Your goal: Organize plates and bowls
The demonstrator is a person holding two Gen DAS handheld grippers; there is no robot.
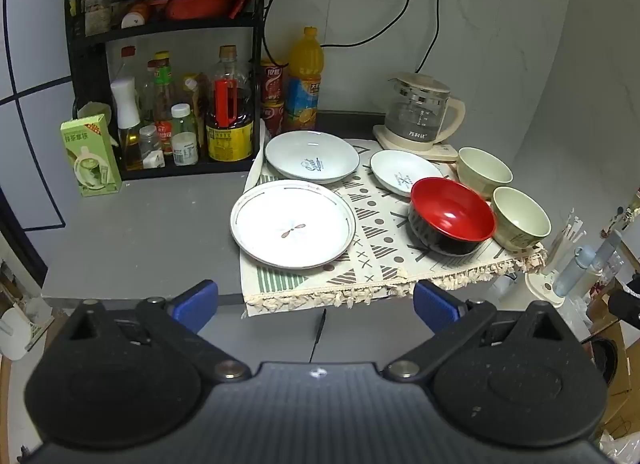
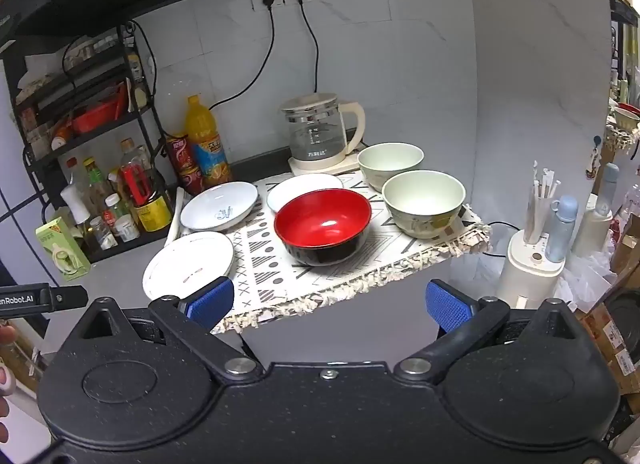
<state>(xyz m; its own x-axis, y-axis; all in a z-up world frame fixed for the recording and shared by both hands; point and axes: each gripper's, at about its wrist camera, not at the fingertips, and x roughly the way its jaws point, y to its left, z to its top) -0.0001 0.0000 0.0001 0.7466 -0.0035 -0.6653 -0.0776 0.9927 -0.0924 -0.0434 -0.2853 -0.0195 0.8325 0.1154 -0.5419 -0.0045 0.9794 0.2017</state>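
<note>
Small plate [image 2: 304, 188] half behind red bowl [image 2: 323, 224]

Black bar [image 2: 42, 298] at left reads "nRobot.AI".

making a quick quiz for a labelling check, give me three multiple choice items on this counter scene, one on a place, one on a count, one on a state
1. Where does the red bowl stand?
A. on the patterned cloth
B. on the black rack
C. inside the glass kettle

2. How many pale green bowls are on the cloth?
A. one
B. two
C. four

3. How is the right gripper?
A. shut on a plate
B. shut on the red bowl
C. open, holding nothing

Answers:
1. A, the bowl sits on the cloth between the plates and the green bowls.
2. B, one green bowl stands at the cloth's right edge and another behind it.
3. C, its blue pads stand wide apart with nothing between them.
</note>
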